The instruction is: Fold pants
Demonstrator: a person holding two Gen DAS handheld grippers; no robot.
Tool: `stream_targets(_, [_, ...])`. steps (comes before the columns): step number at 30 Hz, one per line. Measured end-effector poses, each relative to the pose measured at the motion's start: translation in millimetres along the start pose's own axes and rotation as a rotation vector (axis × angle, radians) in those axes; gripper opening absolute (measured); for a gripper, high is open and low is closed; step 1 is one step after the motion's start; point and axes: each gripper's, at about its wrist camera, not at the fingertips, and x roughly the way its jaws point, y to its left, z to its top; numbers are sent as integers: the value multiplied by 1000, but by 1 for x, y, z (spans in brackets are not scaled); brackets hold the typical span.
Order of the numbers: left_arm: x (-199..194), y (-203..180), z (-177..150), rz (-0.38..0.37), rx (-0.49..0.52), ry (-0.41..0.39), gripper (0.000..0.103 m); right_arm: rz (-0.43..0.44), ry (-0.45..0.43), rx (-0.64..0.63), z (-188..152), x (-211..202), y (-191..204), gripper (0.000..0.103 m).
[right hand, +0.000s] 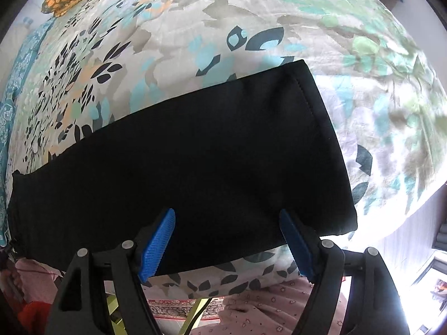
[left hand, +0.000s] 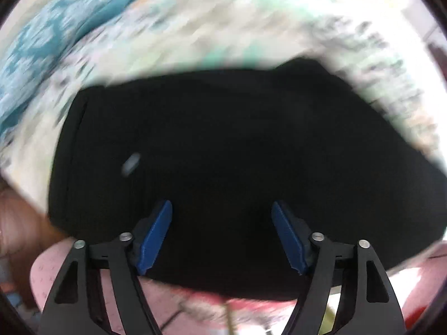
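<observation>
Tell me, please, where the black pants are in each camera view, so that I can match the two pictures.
Left wrist: the black pants fill the centre, blurred, beyond the open left gripper.
Right wrist: they lie across the middle, hem end at upper right, beyond the open right gripper.
Shared landmark: the floral bedsheet under them.

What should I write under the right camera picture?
Open right gripper over black pants lying on a leafy bedsheet.
</observation>
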Motion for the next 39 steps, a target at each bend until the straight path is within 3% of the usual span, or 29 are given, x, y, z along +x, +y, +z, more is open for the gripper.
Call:
stream_targets(2, [-20, -17, 22, -126, 0, -77, 77, 2, -4, -1, -3, 1, -4, 77])
stream_targets(5, [-23, -42, 60, -213, 13, -133, 84, 2, -6, -3, -3, 0, -5, 77])
stream_targets(8, [20, -58, 94, -296, 19, -44, 84, 14, -11, 6, -6, 2, -5, 77])
stream_targets(9, [33, -59, 96, -297, 8, -23, 82, 20, -14, 11, -8, 3, -7, 77])
stream_targets(12, [76, -41, 109, -244, -92, 49, 64, 35, -21, 17, -14, 1, -13, 77])
stream_targets(15, [69, -35, 100, -289, -207, 12, 65, 55, -38, 22, -16, -7, -23, 77])
stream_targets(17, [50, -37, 95, -271, -188, -31, 68, 100, -90, 52, -17, -20, -31, 77])
stream_targets(20, [19, -44, 88, -225, -95, -105, 80, 224, -210, 149, -13, -44, -59, 77])
stream_targets(22, [3, -51, 78, -206, -35, -137, 84, 241, -255, 219, -1, -54, -80, 77])
stream_targets(24, [-6, -56, 59, -202, 10, -148, 84, 261, -262, 220, 18, -56, -88, 77])
stream_targets(28, [9, -60, 38, -170, 8, -129, 84, 390, -185, 230, 48, -32, -86, 77])
stream_targets(30, [21, -53, 27, -139, -11, -98, 84, 339, -171, 239, 57, -17, -88, 76])
stream_targets(33, [43, -39, 11, -75, -55, -57, 84, 147, -128, 258, 57, 4, -92, 75])
stream_targets(34, [43, -35, 8, -65, -55, -63, 84, 136, -121, 277, 55, 6, -98, 75])
stream_targets(37, [31, -27, 2, -72, -62, -75, 84, 222, -203, 336, 42, -17, -114, 74])
stream_targets(39, [20, -22, -1, -88, -75, -89, 84, 274, -218, 283, 33, -37, -107, 74])
